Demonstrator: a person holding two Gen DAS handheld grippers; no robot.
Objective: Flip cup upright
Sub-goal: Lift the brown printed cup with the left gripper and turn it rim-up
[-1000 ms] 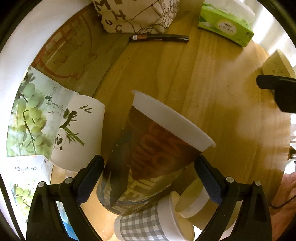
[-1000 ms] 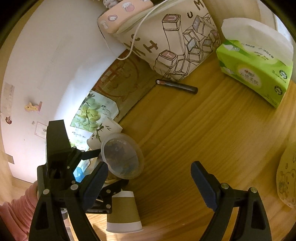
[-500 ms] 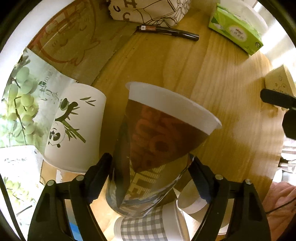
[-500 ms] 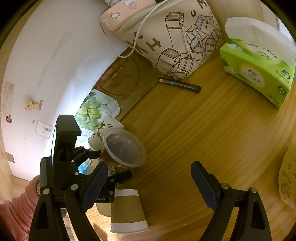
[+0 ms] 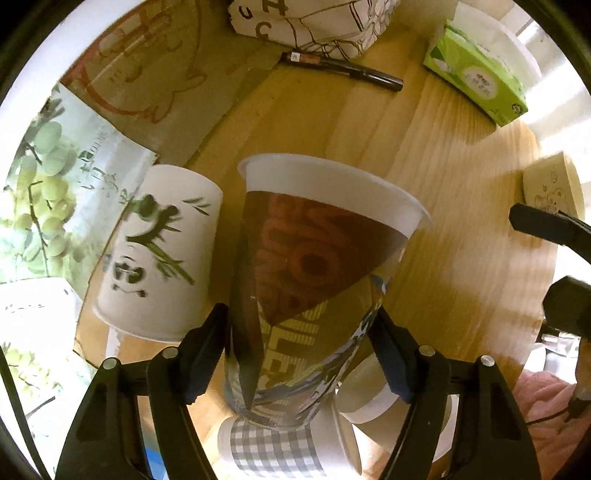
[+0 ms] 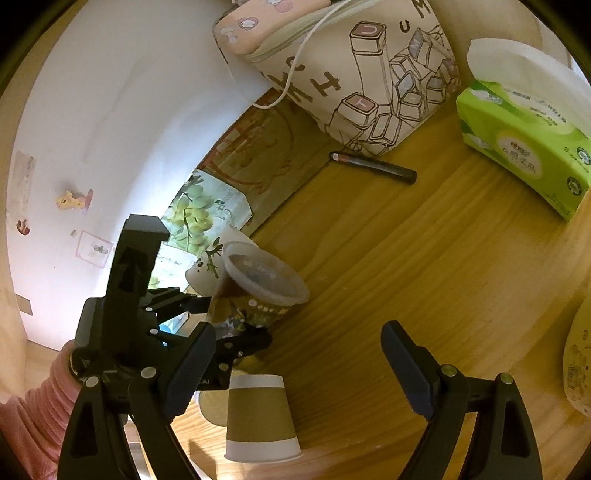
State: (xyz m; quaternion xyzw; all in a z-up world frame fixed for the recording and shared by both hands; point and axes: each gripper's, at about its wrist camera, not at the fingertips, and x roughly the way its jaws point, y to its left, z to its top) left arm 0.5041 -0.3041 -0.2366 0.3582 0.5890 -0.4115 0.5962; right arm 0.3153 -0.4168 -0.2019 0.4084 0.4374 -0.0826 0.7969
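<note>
Currently: left gripper [image 5: 299, 328] pinching plastic cup [image 5: 314, 266] beside panda cup [image 5: 159, 254]; lower base level, release gently. Right gripper [image 6: 295, 369] spread, idle.

Held cup [image 5: 317, 266]: white rim band, dark brown body with reddish lettering, clear lower part with yellow-green and blue print. Panda cup [image 5: 159, 254]: white, black panda, green bamboo. Checked cup [image 5: 273, 446]: grey-white gingham. Paper cup [image 6: 260, 421]: tan-brown with white bands. Tissue pack [image 6: 521, 147]: lime green, white oval label. Pen [image 6: 373, 168]: black, reddish end. Bag [image 6: 369, 85]: cream, brown line-drawn keycaps. Pouch [image 6: 258, 22]: pink. Table [image 6: 424, 277]: honey wood grain. Grape poster [image 5: 48, 184]: green grapes on pale ground.
</note>
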